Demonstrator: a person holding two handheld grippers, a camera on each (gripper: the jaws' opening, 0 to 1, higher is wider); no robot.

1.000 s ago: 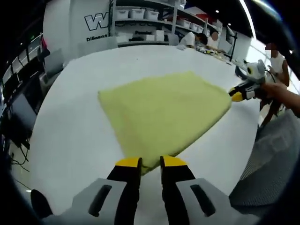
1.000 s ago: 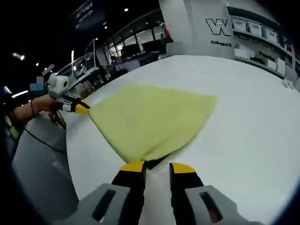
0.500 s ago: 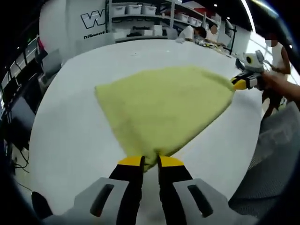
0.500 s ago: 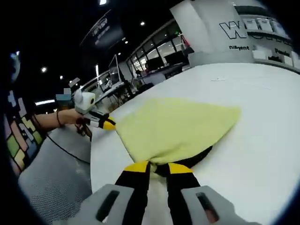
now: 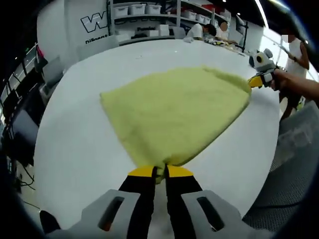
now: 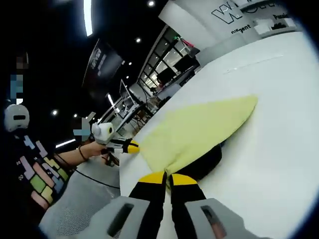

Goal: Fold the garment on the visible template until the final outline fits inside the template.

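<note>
A pale yellow garment [image 5: 174, 114] lies spread on the white table [image 5: 75, 139]. My left gripper [image 5: 159, 172] is shut on its near corner, low over the table. The right gripper [image 5: 253, 82], held by a hand, grips the far right corner. In the right gripper view my right gripper [image 6: 167, 177] is shut on that corner of the garment [image 6: 199, 132], which rises off the table [image 6: 269, 149] with a dark shadow beneath it. The left gripper [image 6: 133, 146] pinches the opposite corner at the left. I see no template outline.
Shelves with white bins [image 5: 144, 10] and a wall with a logo [image 5: 92, 22] stand beyond the table's far edge. A person [image 5: 294, 50] stands at the right edge, and grey mesh fabric [image 5: 294, 164] lies beside it. Desks and monitors [image 6: 164, 74] fill the background.
Both pairs of jaws have closed from a small gap onto their garment corners. The right gripper has lifted its corner, so the cloth hangs off the table there.
</note>
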